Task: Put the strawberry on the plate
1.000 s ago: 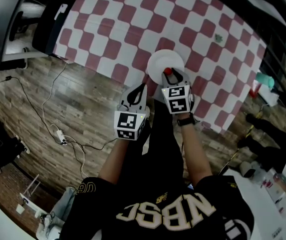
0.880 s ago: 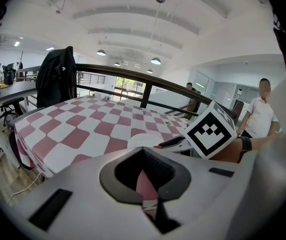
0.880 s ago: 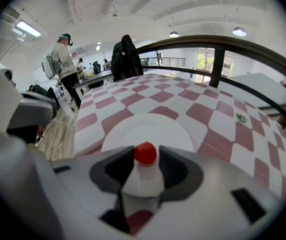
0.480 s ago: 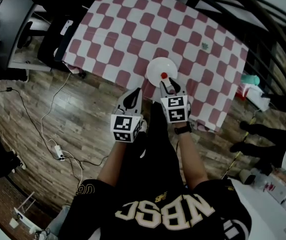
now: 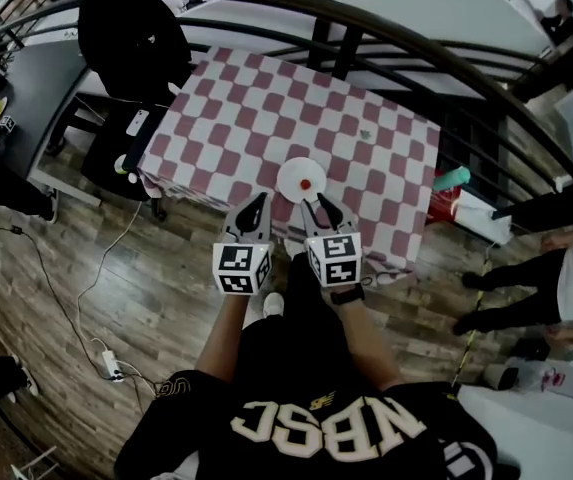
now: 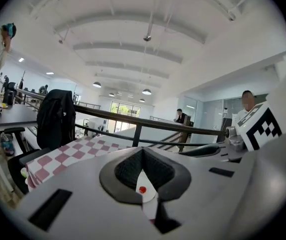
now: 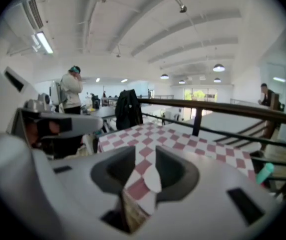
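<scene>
1. Table under a red-and-white checked cloth [image 5: 266, 118].
2. Round white plate [image 5: 290, 172], near the cloth's front edge.
3. Left gripper [image 5: 257, 201]: tips together, empty.
4. Right gripper [image 5: 318, 208]: jaws wide but closing, nothing between them.
5. Small red strawberry [image 5: 306, 183]: on the plate, just ahead of my right gripper, which is the nearer one. Too small to tell its long axis. I judge it placed.

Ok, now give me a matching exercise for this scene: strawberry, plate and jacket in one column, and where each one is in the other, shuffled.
Things:
1. strawberry
2. plate
3. jacket

Places:
A. on the checked cloth
B. draped over a chair
C. on the plate

Pairs: 1-C, 2-A, 3-B
</scene>
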